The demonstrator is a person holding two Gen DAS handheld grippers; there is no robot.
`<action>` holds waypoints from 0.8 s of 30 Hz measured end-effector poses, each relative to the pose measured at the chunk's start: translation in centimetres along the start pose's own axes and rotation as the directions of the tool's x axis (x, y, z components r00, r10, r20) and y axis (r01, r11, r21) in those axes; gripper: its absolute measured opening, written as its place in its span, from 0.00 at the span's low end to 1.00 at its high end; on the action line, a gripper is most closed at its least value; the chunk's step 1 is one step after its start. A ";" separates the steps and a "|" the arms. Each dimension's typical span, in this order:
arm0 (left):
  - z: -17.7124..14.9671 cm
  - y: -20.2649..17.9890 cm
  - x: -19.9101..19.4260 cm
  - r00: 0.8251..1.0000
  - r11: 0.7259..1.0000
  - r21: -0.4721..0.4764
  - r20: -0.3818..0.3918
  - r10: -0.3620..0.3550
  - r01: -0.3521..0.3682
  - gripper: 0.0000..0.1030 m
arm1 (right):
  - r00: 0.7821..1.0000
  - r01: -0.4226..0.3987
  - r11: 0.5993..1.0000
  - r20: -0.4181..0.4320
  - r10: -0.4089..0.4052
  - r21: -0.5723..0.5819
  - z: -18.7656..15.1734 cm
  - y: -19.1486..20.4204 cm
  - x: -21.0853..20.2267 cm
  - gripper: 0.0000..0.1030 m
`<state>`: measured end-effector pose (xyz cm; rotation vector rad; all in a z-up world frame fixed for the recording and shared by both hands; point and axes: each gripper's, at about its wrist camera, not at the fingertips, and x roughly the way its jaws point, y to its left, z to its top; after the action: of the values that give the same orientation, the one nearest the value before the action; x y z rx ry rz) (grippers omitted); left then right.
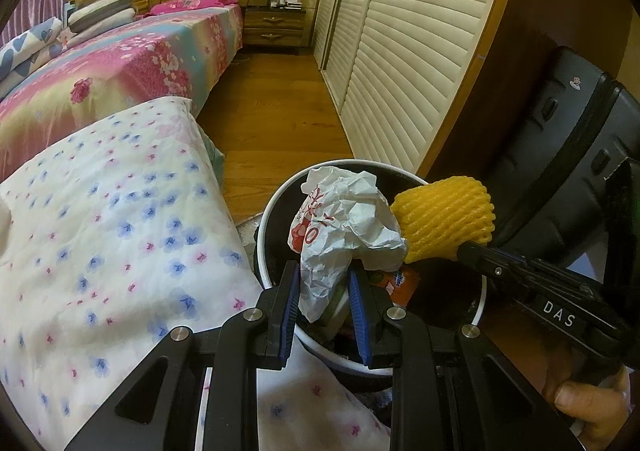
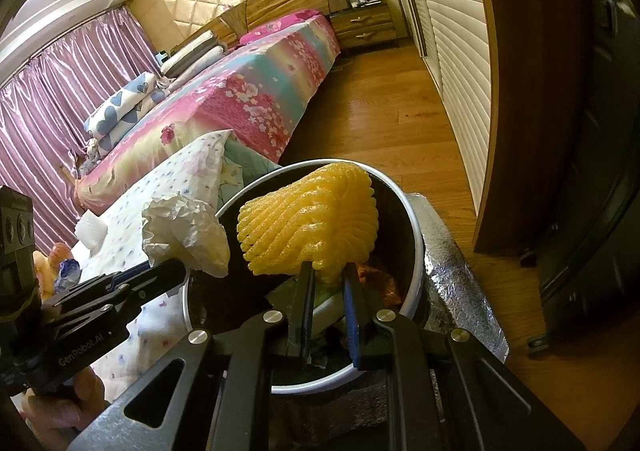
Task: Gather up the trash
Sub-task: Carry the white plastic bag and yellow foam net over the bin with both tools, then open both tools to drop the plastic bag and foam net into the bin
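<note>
A round bin with a white rim point(image 1: 276, 203) point(image 2: 416, 235) and a dark inside stands on the floor beside the quilt, with trash lying in it. My left gripper point(image 1: 325, 273) is shut on a crumpled white paper wrapper with red print point(image 1: 344, 215), held over the bin's mouth. In the right wrist view the same wrapper point(image 2: 188, 231) shows at the tip of the left gripper point(image 2: 182, 271). My right gripper point(image 2: 328, 271) is shut on a yellow foam fruit net point(image 2: 312, 219) point(image 1: 444, 219), also above the bin, just right of the wrapper.
A white floral quilt point(image 1: 100, 235) lies left of the bin, against a bed with a pink floral cover point(image 1: 132, 63). Silver foil sheeting point(image 2: 460, 271) lies under the bin's right side. Louvred wardrobe doors point(image 1: 400, 51) and a dark suitcase point(image 1: 560, 139) line the right. Wooden floor point(image 1: 272, 111) runs between.
</note>
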<state>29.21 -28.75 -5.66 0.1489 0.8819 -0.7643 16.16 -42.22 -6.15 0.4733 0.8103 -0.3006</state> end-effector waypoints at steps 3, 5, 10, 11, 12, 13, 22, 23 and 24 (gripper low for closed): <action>0.2 -0.1 0.1 1.000 1.000 0.000 -0.001 0.002 -0.002 0.23 | 1.000 0.003 1.000 -0.002 -0.003 0.002 0.1 -0.1 0.1 0.13; 0.3 -0.1 0.1 1.000 1.000 0.000 -0.002 0.001 -0.001 0.23 | 1.000 0.004 1.000 -0.004 -0.004 0.002 0.2 -0.1 0.2 0.13; 0.4 -0.2 0.2 1.000 1.000 -0.004 -0.002 0.000 0.000 0.25 | 1.000 0.010 1.000 -0.006 -0.010 0.006 0.5 -0.3 0.4 0.15; 0.4 -0.1 0.2 1.000 1.000 -0.007 0.001 -0.002 0.002 0.26 | 1.000 0.010 1.000 -0.007 -0.010 0.007 0.6 -0.3 0.4 0.16; 0.4 -0.1 0.2 1.000 1.000 -0.009 0.001 -0.003 0.003 0.26 | 1.000 0.011 1.000 -0.006 -0.011 0.006 0.6 -0.4 0.4 0.17; 0.4 -0.1 0.2 1.000 1.000 -0.011 0.000 -0.004 0.004 0.27 | 1.000 0.013 1.000 -0.006 -0.013 0.006 0.6 -0.4 0.4 0.17; -0.5 0.5 -1.1 1.000 1.000 -0.026 0.018 -0.013 0.013 0.43 | 1.000 0.002 1.000 -0.003 -0.002 0.027 0.6 -0.7 0.0 0.47; -0.6 0.7 -1.4 1.000 0.999 -0.030 0.022 -0.014 0.015 0.43 | 1.000 0.001 1.000 0.002 -0.001 0.030 0.6 -0.7 -0.1 0.48; -0.8 1.0 -1.8 1.000 0.999 -0.036 0.027 -0.013 0.014 0.44 | 1.000 0.001 1.000 0.007 -0.001 0.030 0.6 -0.7 -0.2 0.49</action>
<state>28.65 -26.72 -5.08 0.1007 0.8719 -0.7607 16.11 -43.12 -5.82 0.4999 0.7997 -0.3154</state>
